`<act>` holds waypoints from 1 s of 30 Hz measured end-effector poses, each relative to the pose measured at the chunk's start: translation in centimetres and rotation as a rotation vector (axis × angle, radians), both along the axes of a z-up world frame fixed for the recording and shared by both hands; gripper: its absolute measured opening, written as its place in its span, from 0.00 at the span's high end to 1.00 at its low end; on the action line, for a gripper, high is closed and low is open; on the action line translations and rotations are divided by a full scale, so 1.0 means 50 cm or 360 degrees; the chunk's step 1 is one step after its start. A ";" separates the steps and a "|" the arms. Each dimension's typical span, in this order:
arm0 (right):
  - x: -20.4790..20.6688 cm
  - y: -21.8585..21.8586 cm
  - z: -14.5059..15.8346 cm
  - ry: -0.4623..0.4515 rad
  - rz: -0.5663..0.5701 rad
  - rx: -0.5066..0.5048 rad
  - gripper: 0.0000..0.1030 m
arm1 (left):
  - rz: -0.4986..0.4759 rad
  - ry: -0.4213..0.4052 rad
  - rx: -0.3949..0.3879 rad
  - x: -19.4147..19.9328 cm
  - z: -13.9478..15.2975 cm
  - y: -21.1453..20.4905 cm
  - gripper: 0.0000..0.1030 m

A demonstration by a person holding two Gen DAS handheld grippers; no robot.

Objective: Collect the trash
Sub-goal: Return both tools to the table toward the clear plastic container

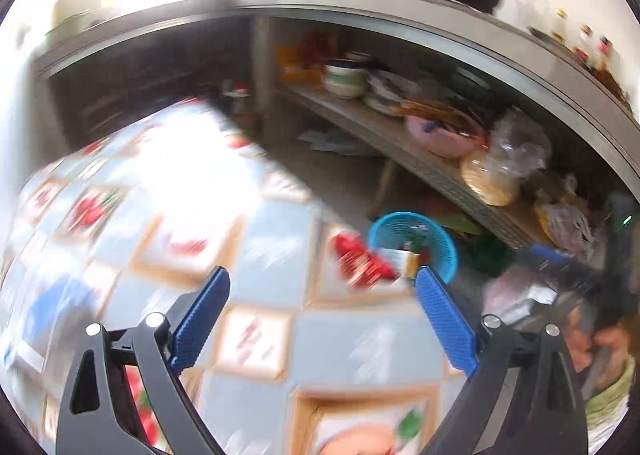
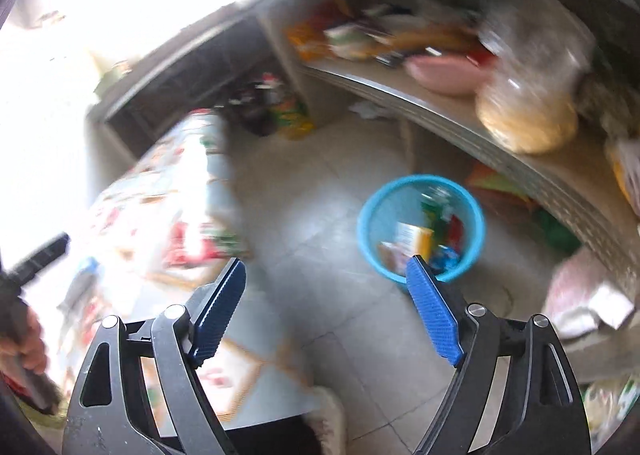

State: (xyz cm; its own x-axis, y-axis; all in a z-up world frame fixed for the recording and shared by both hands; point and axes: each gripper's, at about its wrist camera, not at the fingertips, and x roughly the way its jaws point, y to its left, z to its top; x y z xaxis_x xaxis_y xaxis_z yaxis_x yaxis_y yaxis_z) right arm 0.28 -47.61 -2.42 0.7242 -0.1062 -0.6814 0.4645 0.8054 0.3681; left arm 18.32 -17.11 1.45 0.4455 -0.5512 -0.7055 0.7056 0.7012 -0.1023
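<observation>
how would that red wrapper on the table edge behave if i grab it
The red wrapper looks thin and crinkled, so probably light and floppy, crushing between the pads. It lies at the edge of the tablecloth, so a push would likely slide it off. Blur hides more detail.

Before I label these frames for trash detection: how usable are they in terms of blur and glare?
Left wrist view: motion blur smears the tablecloth and the red wrapper; window glare whitens the upper left; the left tongs stay sharp. Right wrist view: blur throughout, the blue basket and its contents smeared, the left side blown out; the right tongs are crisp.
</observation>
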 end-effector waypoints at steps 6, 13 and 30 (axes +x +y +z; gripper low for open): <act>0.073 0.108 0.043 -0.0043 0.0319 0.0024 0.21 | 0.0269 0.0076 -0.0106 -0.032 -0.046 0.210 0.11; 0.197 0.250 0.053 -0.0001 0.0671 0.0134 0.21 | 0.0606 -0.0016 -0.0210 -0.051 -0.069 0.409 0.11; 0.481 0.482 0.039 0.0027 0.1043 0.0776 0.21 | 0.0727 0.0075 -0.0584 0.119 -0.039 0.571 0.11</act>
